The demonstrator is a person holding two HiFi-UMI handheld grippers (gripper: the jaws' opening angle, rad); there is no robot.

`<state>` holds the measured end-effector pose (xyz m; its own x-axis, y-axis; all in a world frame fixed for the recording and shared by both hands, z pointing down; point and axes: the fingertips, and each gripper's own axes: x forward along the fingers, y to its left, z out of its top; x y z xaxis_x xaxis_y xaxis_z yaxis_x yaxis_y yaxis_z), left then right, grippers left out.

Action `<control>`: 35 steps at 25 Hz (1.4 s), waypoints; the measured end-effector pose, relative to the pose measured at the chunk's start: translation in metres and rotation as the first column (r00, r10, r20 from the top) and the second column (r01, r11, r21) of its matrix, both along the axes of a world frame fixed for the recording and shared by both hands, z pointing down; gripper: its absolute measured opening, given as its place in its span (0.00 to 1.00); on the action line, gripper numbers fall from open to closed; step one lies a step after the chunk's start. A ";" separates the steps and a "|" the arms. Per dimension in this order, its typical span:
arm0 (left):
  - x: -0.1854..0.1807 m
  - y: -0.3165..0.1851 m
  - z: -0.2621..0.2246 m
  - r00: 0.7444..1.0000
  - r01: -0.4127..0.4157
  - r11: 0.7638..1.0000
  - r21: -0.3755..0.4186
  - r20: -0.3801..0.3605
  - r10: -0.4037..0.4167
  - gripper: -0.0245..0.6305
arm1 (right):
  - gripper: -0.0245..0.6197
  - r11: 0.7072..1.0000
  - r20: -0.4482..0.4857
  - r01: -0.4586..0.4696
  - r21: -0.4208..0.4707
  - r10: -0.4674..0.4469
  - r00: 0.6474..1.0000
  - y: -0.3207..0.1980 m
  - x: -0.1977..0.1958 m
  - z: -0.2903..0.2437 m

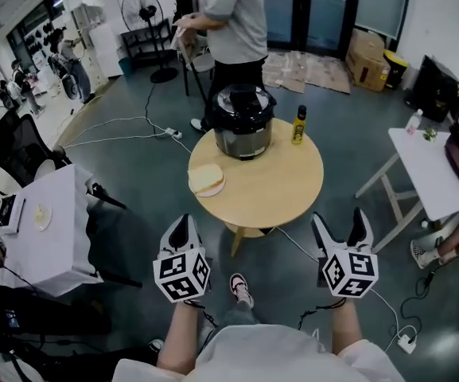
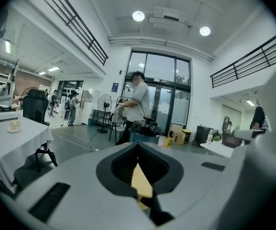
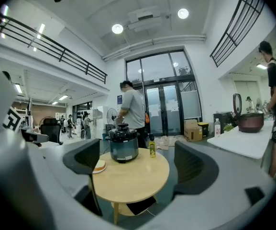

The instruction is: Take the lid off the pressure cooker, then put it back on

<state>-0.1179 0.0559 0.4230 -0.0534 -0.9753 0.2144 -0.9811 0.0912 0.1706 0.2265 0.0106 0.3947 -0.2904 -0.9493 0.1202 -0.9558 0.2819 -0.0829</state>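
Head view: pressure cooker (image 1: 243, 122) sits well beyond closed left gripper (image 1: 180, 228), spread right gripper (image 1: 339, 226).

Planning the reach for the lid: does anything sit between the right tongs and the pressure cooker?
Nothing visible does. Bare table lies between the right tongs and the pressure cooker; the yellow bottle stands right of it and the bread plate left, both off that line.
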 end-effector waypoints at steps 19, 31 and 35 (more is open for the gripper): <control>-0.070 -0.214 -0.010 0.999 -0.030 0.999 0.012 -0.041 0.031 0.02 | 0.80 1.000 -0.063 -0.001 0.014 0.002 0.998 -0.210 -0.081 -0.035; -0.076 -0.262 0.000 0.999 0.015 1.000 -0.017 -0.033 -0.015 0.02 | 0.80 0.998 -0.050 0.058 -0.018 -0.059 0.997 -0.275 -0.089 -0.022; -0.076 -0.267 -0.001 0.997 0.062 0.998 -0.026 -0.035 -0.063 0.02 | 0.80 0.993 -0.062 0.116 -0.021 -0.117 0.991 -0.303 -0.092 -0.029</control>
<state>-0.1942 -0.2115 0.4217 -0.1057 -0.9645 0.2419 -0.9668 0.1566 0.2019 0.1343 -0.2922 0.3656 -0.3905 -0.9070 0.1577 -0.9199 0.3909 -0.0295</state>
